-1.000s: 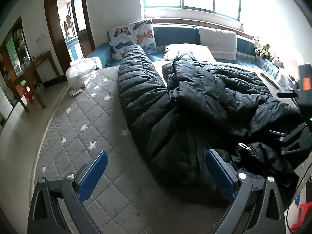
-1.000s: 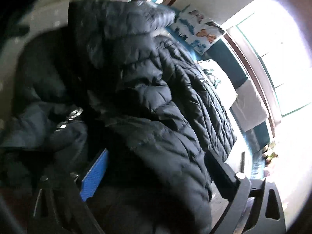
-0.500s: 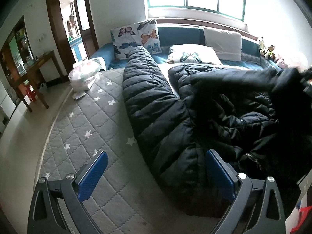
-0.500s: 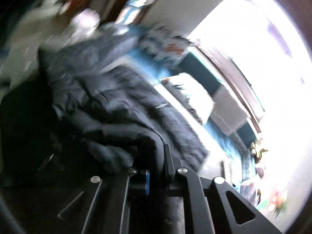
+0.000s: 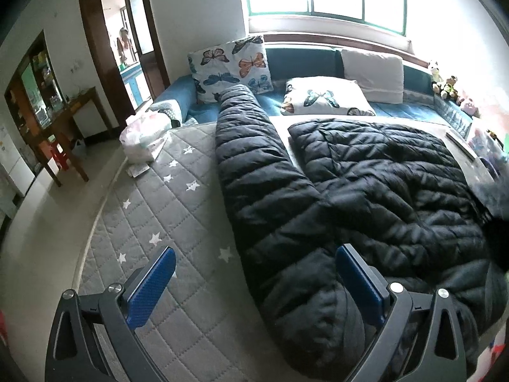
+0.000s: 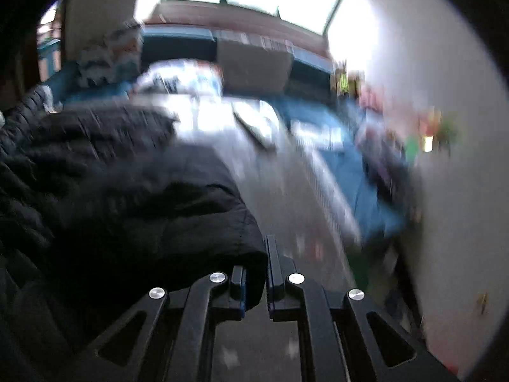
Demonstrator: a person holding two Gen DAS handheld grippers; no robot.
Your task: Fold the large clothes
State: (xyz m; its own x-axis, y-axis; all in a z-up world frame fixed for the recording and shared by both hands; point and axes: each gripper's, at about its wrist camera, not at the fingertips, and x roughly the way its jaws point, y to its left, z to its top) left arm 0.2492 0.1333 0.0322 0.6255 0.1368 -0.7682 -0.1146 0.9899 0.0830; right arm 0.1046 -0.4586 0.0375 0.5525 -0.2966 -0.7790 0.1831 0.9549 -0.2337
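A large black puffer jacket [image 5: 366, 197] lies spread on the grey star-quilted bed [image 5: 178, 210], one sleeve [image 5: 251, 146] stretched toward the pillows. My left gripper [image 5: 254, 283] hovers open above the jacket's near left edge, its blue pads wide apart with nothing between them. In the blurred right wrist view, my right gripper [image 6: 254, 273] is shut on a fold of the jacket [image 6: 133, 197], pulled out to the bed's right side. The dark blur at the left view's right edge [image 5: 496, 222] is that lifted part.
Butterfly pillows [image 5: 235, 67] and a white cushion [image 5: 372, 73] lie at the bed's head under the window. A white plastic bag [image 5: 143, 137] sits at the bed's left corner. A wooden table [image 5: 63, 121] and an open doorway [image 5: 127, 47] are on the left. Toys [image 5: 445, 86] line the right side.
My right gripper shut on the jacket and swept it fast to the right while rolling upright, spreading the bunched right half flat. The left gripper drew back a little.
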